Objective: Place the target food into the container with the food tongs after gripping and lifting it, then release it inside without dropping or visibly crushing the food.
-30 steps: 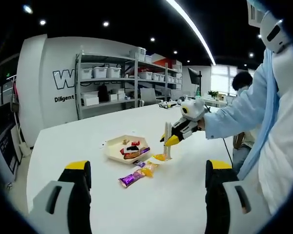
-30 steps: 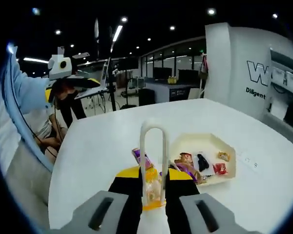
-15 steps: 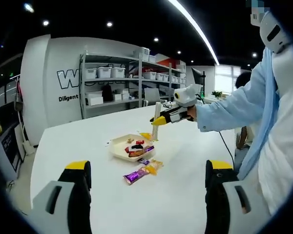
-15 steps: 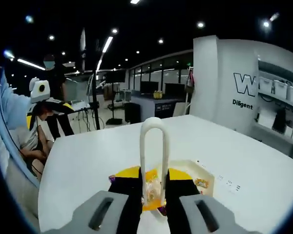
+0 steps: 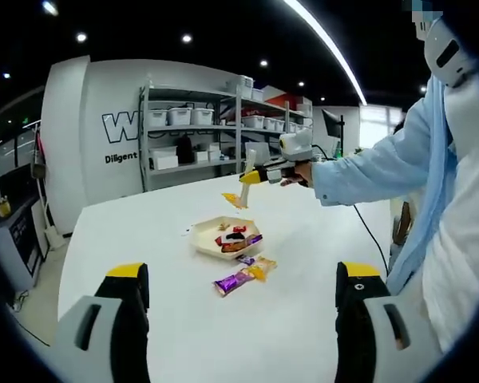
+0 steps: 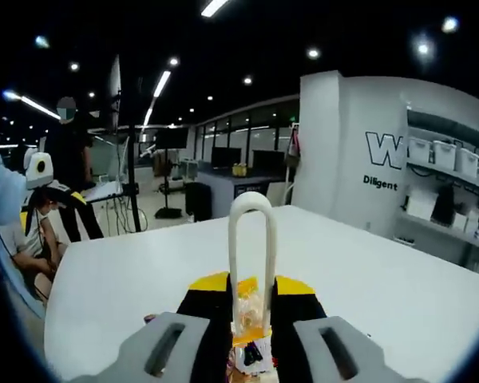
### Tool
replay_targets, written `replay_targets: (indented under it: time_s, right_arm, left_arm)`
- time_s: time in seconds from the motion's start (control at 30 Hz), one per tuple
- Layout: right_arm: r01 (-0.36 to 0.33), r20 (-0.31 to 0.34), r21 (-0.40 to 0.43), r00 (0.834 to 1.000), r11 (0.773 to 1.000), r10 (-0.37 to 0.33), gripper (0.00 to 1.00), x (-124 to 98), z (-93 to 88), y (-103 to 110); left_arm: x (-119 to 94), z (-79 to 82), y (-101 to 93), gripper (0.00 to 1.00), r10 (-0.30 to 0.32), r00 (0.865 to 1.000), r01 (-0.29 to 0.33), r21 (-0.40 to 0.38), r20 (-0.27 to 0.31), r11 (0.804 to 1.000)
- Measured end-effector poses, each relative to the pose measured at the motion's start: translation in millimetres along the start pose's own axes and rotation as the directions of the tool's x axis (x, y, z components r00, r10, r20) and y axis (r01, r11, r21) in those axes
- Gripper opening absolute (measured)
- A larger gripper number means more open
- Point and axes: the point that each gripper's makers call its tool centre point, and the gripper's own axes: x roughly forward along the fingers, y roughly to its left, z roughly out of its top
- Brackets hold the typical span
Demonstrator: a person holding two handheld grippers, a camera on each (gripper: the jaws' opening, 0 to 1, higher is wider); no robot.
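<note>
In the left gripper view, the left gripper (image 5: 238,319) is sitting low over the white table (image 5: 303,319) with its 2 jaws wide apart and nothing between them. Farther out on the table, the cream tray (image 5: 210,237) is holding a few small wrapped snacks. A purple snack (image 5: 231,281) and a yellow snack (image 5: 260,269) are lying on the table just beside the tray, on the near side. Above the tray, the right gripper (image 5: 250,176) is reaching out from a person's light blue sleeve (image 5: 367,171). It is holding the white food tongs (image 5: 244,180), and a small orange snack packet (image 5: 233,199) is hanging at the tongs' tip, up in the air over the tray's far side.

In the right gripper view, the right gripper (image 6: 251,307) is squeezing its 2 jaws tight on the food tongs (image 6: 251,263), whose looped end is standing up. The orange snack packet (image 6: 249,307) is pinched between the tong arms. Gray shelves (image 5: 199,132) with white bins are standing against the wall behind the table.
</note>
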Motion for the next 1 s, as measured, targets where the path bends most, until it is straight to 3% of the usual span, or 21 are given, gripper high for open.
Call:
replay_targets:
  time_s: [0.73,1.0]
  right_arm:
    - [-0.003,0.019,0.017,1.000,1.000,0.003,0.12,4,-5.1,-4]
    - [-0.016,0.022,0.020,1.000,1.000,0.015,0.12,-2,-8.0,7]
  left_arm:
    - [3,1.7,1.1,0.95,0.013,1.000,-0.013,0.003,-0.005,1.000]
    - [6,1.6,-1.0,0.94,0.008,1.000,-0.008,0.003,-0.002,1.000]
